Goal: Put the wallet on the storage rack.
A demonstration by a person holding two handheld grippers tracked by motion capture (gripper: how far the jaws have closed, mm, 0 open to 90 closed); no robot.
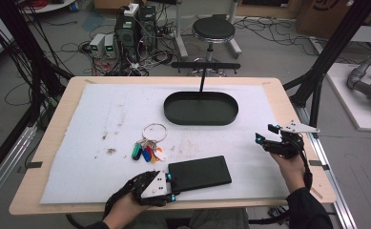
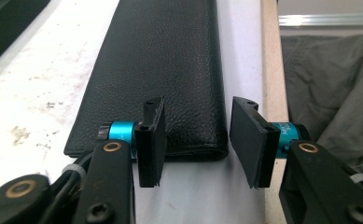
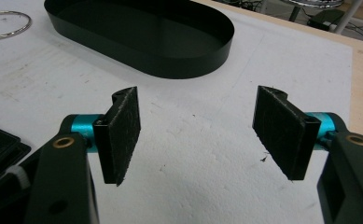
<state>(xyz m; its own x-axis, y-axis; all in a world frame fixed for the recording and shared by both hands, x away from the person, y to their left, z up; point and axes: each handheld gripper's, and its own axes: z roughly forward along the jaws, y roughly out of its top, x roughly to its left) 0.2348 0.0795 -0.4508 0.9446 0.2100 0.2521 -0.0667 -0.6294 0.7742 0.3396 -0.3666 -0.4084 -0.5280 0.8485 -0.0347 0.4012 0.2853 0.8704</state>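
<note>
A black leather wallet (image 1: 200, 172) lies flat on the white mat near the table's front edge. My left gripper (image 1: 171, 187) sits at the wallet's near left end. In the left gripper view the wallet (image 2: 165, 60) stretches away from me; my left gripper (image 2: 198, 107) is open, one pad over the wallet's end and the other just off its long edge, with a gap showing. My right gripper (image 1: 265, 133) hovers open over the mat at the right. In the right gripper view my right gripper (image 3: 198, 95) has nothing between its pads.
A black oval tray (image 1: 173, 114) stands at the mat's far middle, seen close as the tray (image 3: 193, 65) ahead of my right gripper. A key ring with coloured tags (image 1: 147, 145) lies left of centre. The wooden table edge (image 1: 173, 206) runs just behind my left hand.
</note>
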